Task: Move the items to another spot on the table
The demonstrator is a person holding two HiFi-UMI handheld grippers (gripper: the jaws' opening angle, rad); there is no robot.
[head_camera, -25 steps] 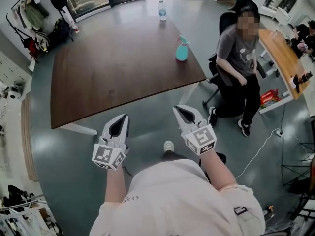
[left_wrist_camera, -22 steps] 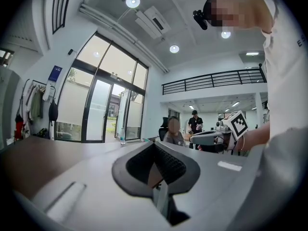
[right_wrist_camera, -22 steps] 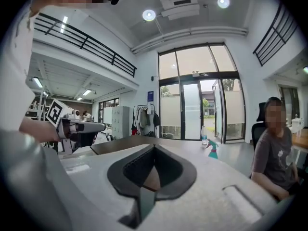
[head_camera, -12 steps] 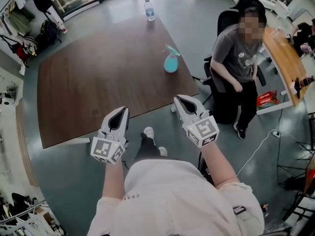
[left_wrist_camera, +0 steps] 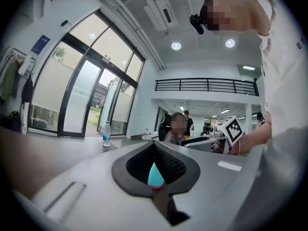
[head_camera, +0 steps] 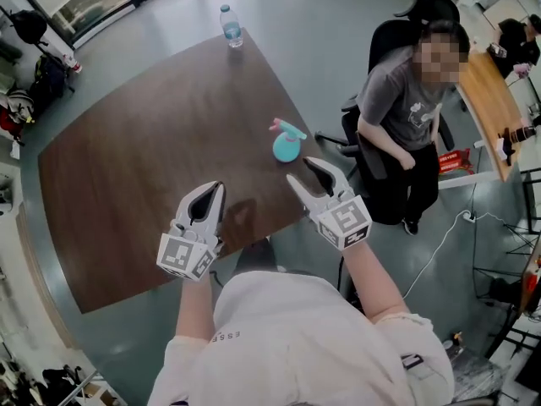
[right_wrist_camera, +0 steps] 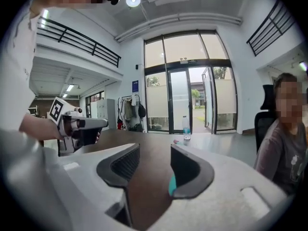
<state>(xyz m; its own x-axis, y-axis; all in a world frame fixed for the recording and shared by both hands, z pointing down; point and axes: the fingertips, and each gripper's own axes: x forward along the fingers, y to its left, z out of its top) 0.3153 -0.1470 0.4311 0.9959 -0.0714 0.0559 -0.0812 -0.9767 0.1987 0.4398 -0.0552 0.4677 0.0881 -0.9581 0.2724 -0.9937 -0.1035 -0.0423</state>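
- Fingers of right gripper (head_camera: 303, 171) have just been opening, released, nothing between them.
- Fingers of left gripper (head_camera: 214, 191) clenched, empty.
- Both now over table (head_camera: 127, 176) edge, earlier over floor (head_camera: 338, 24).
- Mid-frame, near right gripper: spray bottle (head_camera: 286, 145).

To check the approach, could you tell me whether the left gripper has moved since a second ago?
Yes. The left gripper was over the floor, short of the table; now its jaws reach over the near edge, so it moved forward.

We wear a pale short-sleeved shirt (head_camera: 296, 337) with small dark lettering. Our left gripper (head_camera: 216, 190) and right gripper (head_camera: 300, 170) are light grey, black-padded, and bear black-and-white square markers (head_camera: 184, 259).
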